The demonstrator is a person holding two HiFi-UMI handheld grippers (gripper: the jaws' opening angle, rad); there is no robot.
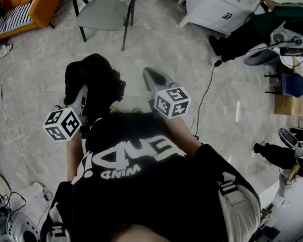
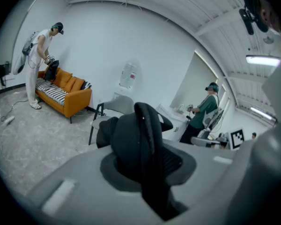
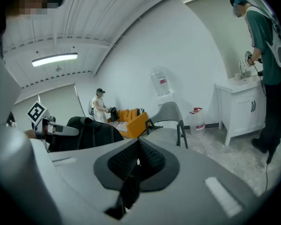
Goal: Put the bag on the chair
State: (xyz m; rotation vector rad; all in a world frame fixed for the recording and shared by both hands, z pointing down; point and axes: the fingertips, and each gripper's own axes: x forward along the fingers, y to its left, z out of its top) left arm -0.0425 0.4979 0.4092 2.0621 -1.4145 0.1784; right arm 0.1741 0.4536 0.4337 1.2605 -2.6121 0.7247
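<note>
- Pale marbled floor spreads below me, with the grey chair at the far side.
- My left gripper is closed narrow on a strap of the black bag, held up near me, well apart from the chair.
- My right gripper has its jaws together on nothing.
- In the left gripper view the bag hides part of the chair.

The bag is black, and the chair is pale grey-green with black legs. The sofa is orange with a black-and-white striped cushion; the floor is mottled pale grey and the cabinet white.
</note>
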